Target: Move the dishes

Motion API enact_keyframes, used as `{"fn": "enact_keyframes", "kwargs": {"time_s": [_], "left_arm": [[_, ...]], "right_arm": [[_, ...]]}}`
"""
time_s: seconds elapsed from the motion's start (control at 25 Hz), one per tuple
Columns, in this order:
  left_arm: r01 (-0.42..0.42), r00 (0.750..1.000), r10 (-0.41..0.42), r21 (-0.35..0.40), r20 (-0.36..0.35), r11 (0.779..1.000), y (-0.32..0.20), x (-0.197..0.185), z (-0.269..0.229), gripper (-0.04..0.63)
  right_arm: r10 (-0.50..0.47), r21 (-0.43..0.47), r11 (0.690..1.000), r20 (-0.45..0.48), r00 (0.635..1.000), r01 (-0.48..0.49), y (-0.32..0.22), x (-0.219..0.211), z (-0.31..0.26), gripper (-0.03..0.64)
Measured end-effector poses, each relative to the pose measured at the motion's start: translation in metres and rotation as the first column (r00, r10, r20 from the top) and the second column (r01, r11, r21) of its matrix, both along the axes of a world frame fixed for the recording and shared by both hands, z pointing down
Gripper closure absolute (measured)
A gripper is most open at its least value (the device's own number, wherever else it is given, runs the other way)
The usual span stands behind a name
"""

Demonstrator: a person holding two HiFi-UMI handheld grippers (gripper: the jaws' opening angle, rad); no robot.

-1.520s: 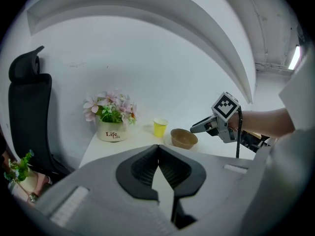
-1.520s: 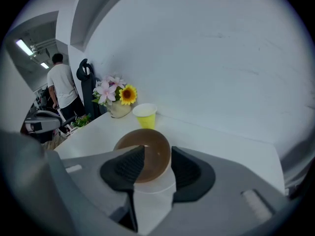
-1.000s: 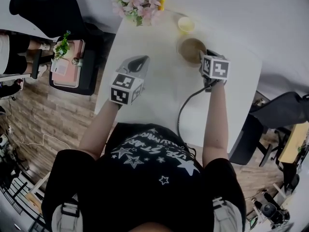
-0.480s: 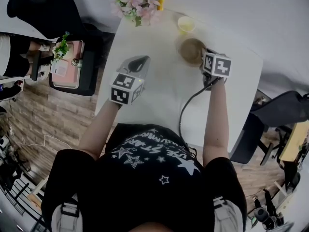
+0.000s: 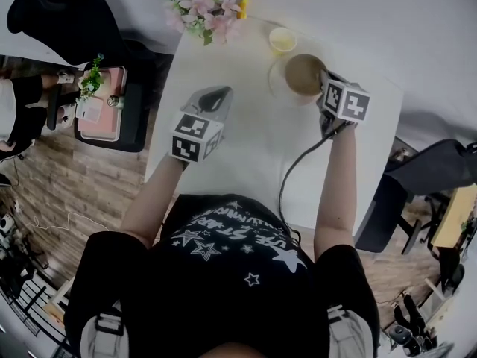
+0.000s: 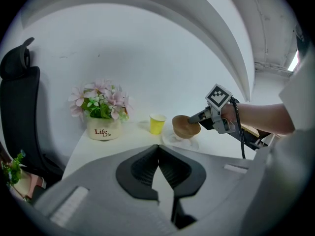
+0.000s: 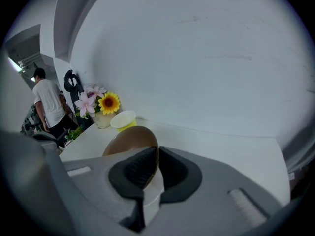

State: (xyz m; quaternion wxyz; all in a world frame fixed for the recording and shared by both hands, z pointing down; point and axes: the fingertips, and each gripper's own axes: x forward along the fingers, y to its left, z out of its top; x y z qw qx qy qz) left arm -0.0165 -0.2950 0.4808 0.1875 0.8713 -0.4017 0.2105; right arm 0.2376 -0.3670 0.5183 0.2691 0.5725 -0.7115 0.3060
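Head view: against 1 s earlier, the right claw [image 5: 323, 80] has carried the brown bowl [image 5: 304, 73] slightly toward the far side of the worktop [image 5: 246, 148]. Its jaws have just been closing on the rim. The left claw [image 5: 216, 95] has not shifted. A yellow cup [image 5: 283, 39] and a flower pot [image 5: 205, 10] stand beyond the bowl, near the far edge. The right forearm reaches well forward, nearly straight. The left forearm is bent, with its claw parked over bare worktop at mid-left.

Left gripper view: its 2 jaws meet at the tips with nothing between them. It is idle, likely held back so the right has room. Across the worktop the bowl hangs tilted over a clear plate [image 6: 183, 143]. It appears lifted off the plate, though the gap is too small to confirm.

Right gripper view: the jaws pinch the bowl's near rim, 1 pad inside and 1 outside. This is an edge grip, presumably because the bowl is too wide to span. The claw angles downward and the bowl tips away from it.
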Motion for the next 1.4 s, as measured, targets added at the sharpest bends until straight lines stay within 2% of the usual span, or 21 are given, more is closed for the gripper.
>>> {"fn": "enact_keyframes", "kwargs": {"time_s": [0.4, 1.0, 1.2, 1.4], "left_arm": [[-0.013, 1.0, 0.013, 0.004, 0.003, 1.0, -0.02, 0.017, 0.004, 0.584], [-0.03, 0.999, 0.031, -0.037, 0.032, 0.999, -0.023, 0.025, 0.023, 0.584], [-0.035, 0.999, 0.036, -0.038, 0.038, 0.999, -0.024, 0.027, 0.025, 0.584], [-0.034, 0.998, 0.036, -0.034, 0.046, 0.999, -0.024, 0.028, 0.023, 0.584]], "right_arm": [[0.11, 0.069, 0.992, -0.017, 0.994, -0.108, -0.037, 0.046, -0.005, 0.595], [0.263, 0.01, 0.964, 0.119, 0.957, -0.266, -0.055, 0.082, 0.035, 0.595], [0.248, 0.016, 0.968, 0.07, 0.966, -0.249, -0.057, 0.083, 0.039, 0.587], [0.202, 0.009, 0.979, 0.001, 0.979, -0.202, -0.057, 0.08, 0.044, 0.545]]}}
